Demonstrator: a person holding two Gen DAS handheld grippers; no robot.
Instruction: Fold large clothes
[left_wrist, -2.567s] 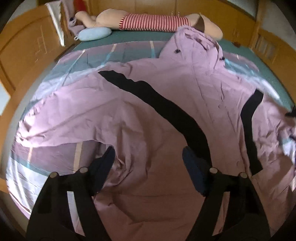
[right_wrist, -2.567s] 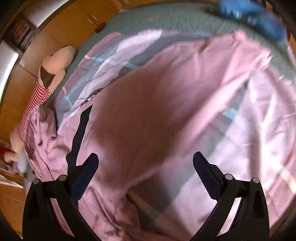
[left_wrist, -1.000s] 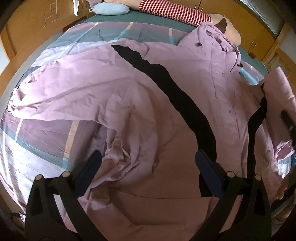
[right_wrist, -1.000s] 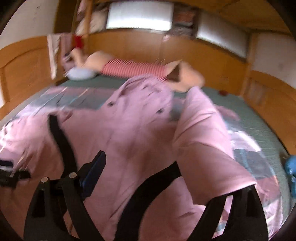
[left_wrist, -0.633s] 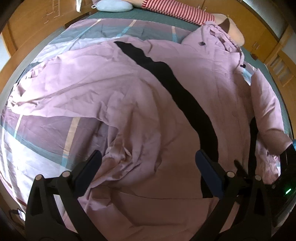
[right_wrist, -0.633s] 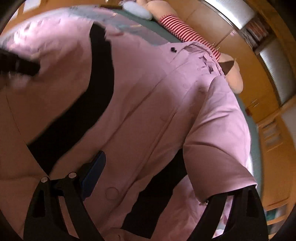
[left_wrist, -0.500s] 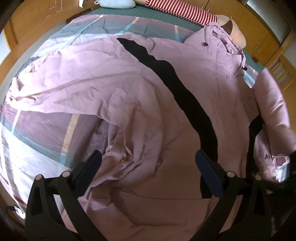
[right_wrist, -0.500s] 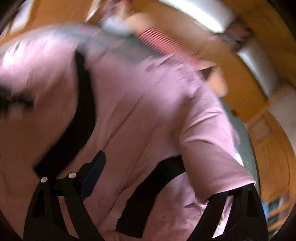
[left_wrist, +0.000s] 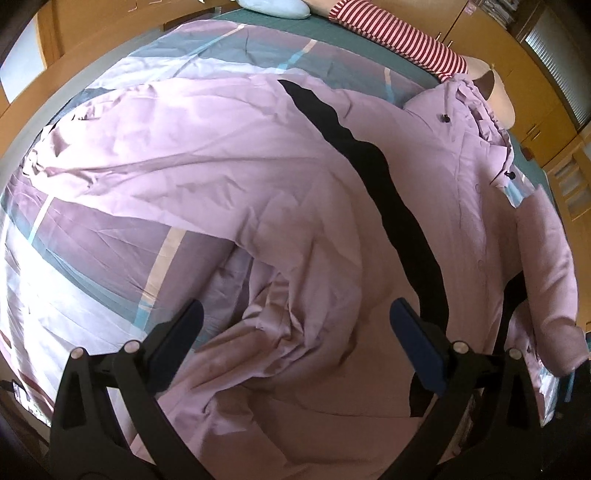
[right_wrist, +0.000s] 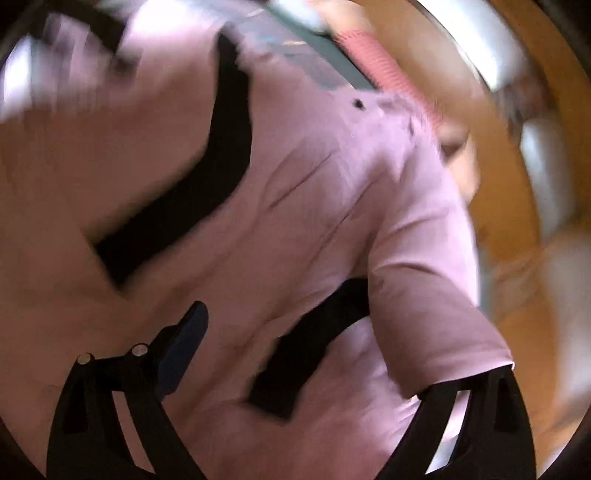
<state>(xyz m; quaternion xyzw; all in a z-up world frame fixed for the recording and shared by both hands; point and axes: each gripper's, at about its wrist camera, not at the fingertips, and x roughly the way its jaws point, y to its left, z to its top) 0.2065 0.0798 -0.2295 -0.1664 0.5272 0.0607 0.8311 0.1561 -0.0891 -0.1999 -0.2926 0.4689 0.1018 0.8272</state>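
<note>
A large pink jacket (left_wrist: 258, 192) lies spread across the bed (left_wrist: 66, 288), collar toward 1 o'clock and hem nearest the left gripper (left_wrist: 295, 332), whose jaws hang released and empty over rumpled cloth. At 4 o'clock in that view, the folded-in sleeve (right_wrist: 424, 280) drapes over the right gripper (right_wrist: 332, 354), its jaws opening; by appearance that hand sits nearer the next fold, though blur hides any contact.
</note>
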